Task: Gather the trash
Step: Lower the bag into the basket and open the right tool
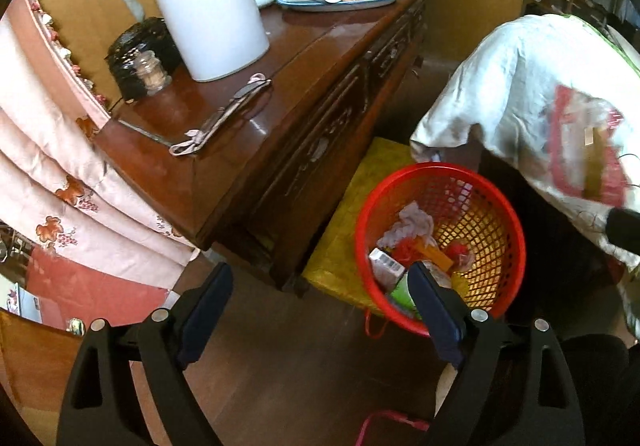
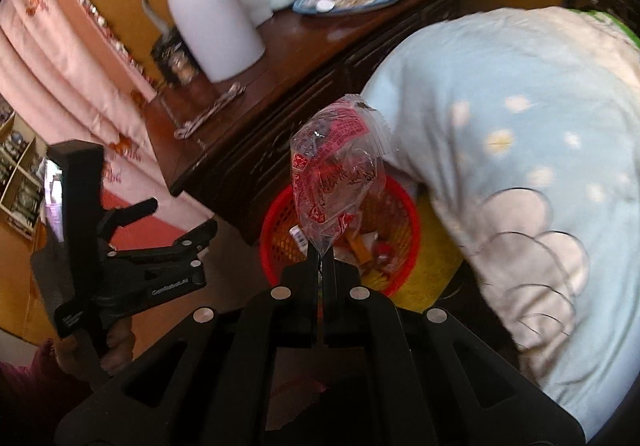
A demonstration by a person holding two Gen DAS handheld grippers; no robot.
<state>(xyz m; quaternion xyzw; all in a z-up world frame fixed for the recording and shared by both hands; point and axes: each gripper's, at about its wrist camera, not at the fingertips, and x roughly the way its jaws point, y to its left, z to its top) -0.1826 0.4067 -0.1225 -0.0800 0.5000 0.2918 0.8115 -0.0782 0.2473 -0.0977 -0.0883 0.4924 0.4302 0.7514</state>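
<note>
From the left wrist camera: the left tongs stand wide apart and empty over the wooden floor, beside a red mesh basket that sits on a yellow mat at the foot of a dark carved table. Wrappers, a small box and crumpled paper already lie inside the basket. A white thermos jug and a snack plate remain on the table.

From the right wrist camera: the right tongs are clamped shut on the lower corner of a clear, red-printed plastic wrapper, which stands up above the red basket. The left tongs hang off to the side. A good drop likely means bringing the wrapper well inside the rim, clear of the pale blue quilt, before letting go; light film may drift.
</note>
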